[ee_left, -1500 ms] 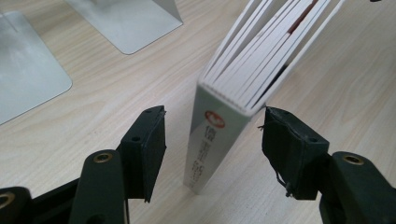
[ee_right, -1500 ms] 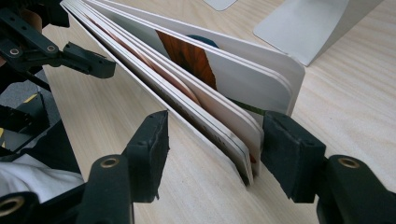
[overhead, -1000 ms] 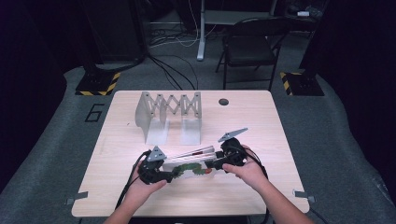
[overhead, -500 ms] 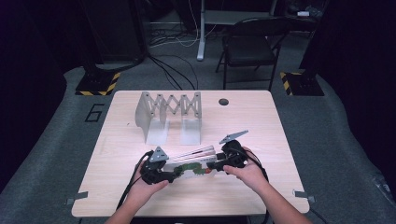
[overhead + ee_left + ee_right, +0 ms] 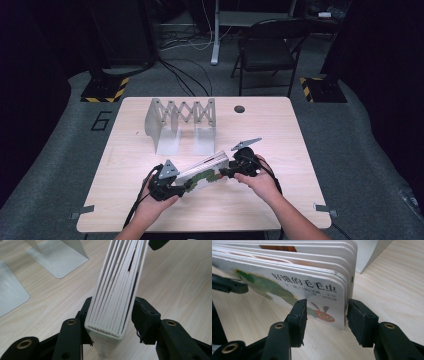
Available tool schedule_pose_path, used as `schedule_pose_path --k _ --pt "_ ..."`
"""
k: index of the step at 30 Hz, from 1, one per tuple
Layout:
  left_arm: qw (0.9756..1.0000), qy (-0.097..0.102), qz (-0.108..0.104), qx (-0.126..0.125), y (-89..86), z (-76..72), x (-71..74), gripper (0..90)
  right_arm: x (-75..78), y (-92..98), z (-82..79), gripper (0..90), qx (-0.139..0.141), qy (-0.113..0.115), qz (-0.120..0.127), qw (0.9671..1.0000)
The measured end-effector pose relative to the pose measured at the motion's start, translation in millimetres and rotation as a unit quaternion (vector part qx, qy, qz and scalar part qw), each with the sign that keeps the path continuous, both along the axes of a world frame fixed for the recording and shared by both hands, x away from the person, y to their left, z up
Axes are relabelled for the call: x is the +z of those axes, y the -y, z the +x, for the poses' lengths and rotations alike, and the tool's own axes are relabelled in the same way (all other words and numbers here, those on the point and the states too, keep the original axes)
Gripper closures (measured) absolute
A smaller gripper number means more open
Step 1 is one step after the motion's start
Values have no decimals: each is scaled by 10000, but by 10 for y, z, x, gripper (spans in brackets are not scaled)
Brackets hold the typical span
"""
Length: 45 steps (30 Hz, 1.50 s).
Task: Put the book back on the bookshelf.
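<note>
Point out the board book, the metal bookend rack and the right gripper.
board book (image 5: 287,280), right gripper view, front cover.
metal bookend rack (image 5: 182,112), high view, folding lattice.
right gripper (image 5: 325,315), right gripper view, between fingertips.

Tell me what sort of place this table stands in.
Probably a lab or recording studio: a pale wooden table on grey carpet, black-and-yellow hazard-striped floor blocks, loose floor cables and a dark folding chair behind.
</note>
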<state>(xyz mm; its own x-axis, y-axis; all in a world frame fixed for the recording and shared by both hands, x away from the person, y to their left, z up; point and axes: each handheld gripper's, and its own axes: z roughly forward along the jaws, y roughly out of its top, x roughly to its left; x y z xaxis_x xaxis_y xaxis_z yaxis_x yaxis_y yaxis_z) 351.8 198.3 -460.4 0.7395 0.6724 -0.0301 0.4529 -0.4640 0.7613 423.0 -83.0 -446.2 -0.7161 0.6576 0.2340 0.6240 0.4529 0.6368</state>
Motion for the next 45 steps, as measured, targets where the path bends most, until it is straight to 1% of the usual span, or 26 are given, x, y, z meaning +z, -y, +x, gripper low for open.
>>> schedule_pose_path --k 2,3,4,5,7,8,9,10,12,16,19,21,22,23,26,27,28,30,31,35,36,37,39,40,42,45 --pt "10000 55 -16 35 3 -14 -2 563 -13 -25 34 504 -37 82 36 10000" --pt "10000 66 -26 41 3 -17 -2 564 -10 -37 51 505 -52 41 24 10000" --pt "10000 45 -2 -3 -4 -18 2 564 -16 -40 69 506 -27 90 41 9999" --pt "10000 80 -28 31 0 -22 -4 565 -18 -54 80 506 -66 63 68 9999" --pt "10000 60 -17 20 -3 -24 0 566 -23 -62 114 506 -24 111 57 9999" --pt "10000 64 -22 27 -2 -25 0 569 -28 -74 123 506 -55 104 98 9999" --pt "10000 62 -26 36 -2 -25 0 571 -28 -80 138 505 -60 120 86 9999" --pt "10000 44 -41 24 -2 -23 1 573 -36 -90 145 505 -77 131 118 9998" --pt "9999 33 -87 49 2 -26 -1 579 -35 -103 167 506 -50 134 99 9998" --pt "9999 62 -24 76 12 -31 3 580 -43 -128 190 501 -64 146 92 9998" --pt "9998 90 -44 172 27 -30 -2 580 -47 -139 211 500 -31 192 62 9998" --pt "9999 83 -5 149 22 -22 2 580 -52 -151 215 498 -47 204 86 9997" --pt "9998 75 10 160 22 -21 5 581 -55 -155 219 498 -52 222 68 9997" --pt "9997 78 -19 224 30 -22 1 582 -57 -159 222 498 -44 242 65 9997" --pt "9996 84 -2 257 41 -17 2 586 -59 -175 224 497 -54 237 21 9997" --pt "9996 72 28 262 44 -17 3 592 -68 -181 228 497 -64 273 28 9996" --pt "9997 57 37 243 46 -12 4 593 -66 -182 229 497 -61 251 10 9997" --pt "9996 72 20 273 56 -4 -1 592 -70 -185 232 496 -62 269 11 9996" --pt "9995 121 13 303 63 -3 -8 592 -76 -197 234 496 -109 250 57 9996" --pt "9999 57 21 143 76 5 -11 555 -81 -191 238 496 -79 264 42 9996" --pt "9998 100 15 165 90 3 -19 555 -82 -192 238 496 -79 256 34 9996" --pt "9998 99 45 139 107 2 -21 558 -83 -194 237 496 -87 260 36 9996" --pt "9998 118 102 129 116 -1 -16 584 -89 -195 236 496 -103 260 45 9996" --pt "9997 148 87 163 116 3 -18 595 -90 -192 238 496 -81 258 29 9996" --pt "9998 88 4 181 112 6 -18 622 -94 -193 231 496 -113 249 63 9996" --pt "9998 85 19 155 104 14 -13 639 -99 -188 230 496 -123 244 87 9996"
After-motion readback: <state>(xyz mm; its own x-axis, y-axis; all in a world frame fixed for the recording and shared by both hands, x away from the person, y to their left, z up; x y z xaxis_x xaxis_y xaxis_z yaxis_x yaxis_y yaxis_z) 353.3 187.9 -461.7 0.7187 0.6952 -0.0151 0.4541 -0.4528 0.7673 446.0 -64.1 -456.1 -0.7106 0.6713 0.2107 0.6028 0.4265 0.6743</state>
